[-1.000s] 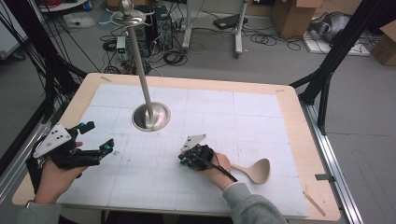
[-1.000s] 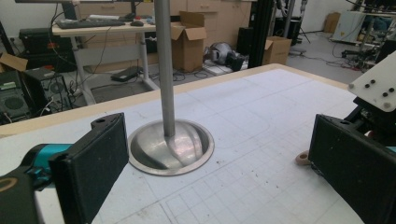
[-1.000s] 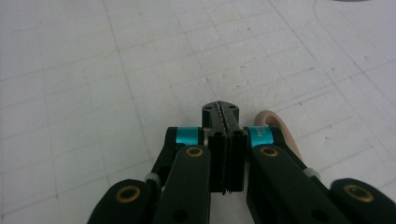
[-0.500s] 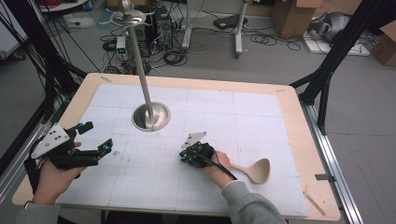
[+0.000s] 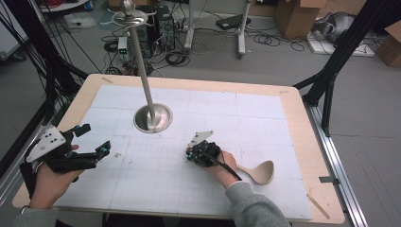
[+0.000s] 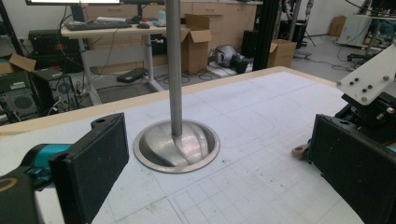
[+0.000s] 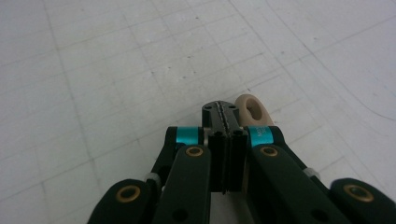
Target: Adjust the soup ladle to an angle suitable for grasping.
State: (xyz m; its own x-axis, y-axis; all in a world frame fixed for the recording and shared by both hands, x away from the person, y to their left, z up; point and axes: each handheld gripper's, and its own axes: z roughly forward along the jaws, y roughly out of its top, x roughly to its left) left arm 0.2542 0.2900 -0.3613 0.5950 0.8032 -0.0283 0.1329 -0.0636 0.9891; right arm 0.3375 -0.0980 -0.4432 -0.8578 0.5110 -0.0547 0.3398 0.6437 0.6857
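Observation:
A wooden spoon (image 5: 261,172) lies on the white mat at the right, its handle running under my right hand. My right gripper (image 5: 191,154) rests low on the mat, its jaws pressed together with nothing between them. In the right gripper view the spoon's handle end (image 7: 252,111), with its hanging hole, lies just beside the shut right gripper (image 7: 223,110). My left gripper (image 5: 94,140) is held at the table's left, jaws wide apart and empty. Between the pads of the left gripper (image 6: 215,172) I see the metal stand (image 6: 176,145) farther off.
The metal stand (image 5: 152,118) has a round dished base and a tall pole with a hooked top. The white gridded mat (image 5: 246,118) covers most of the wooden table (image 5: 309,142). A thin wooden stick (image 5: 318,206) lies at the front right corner.

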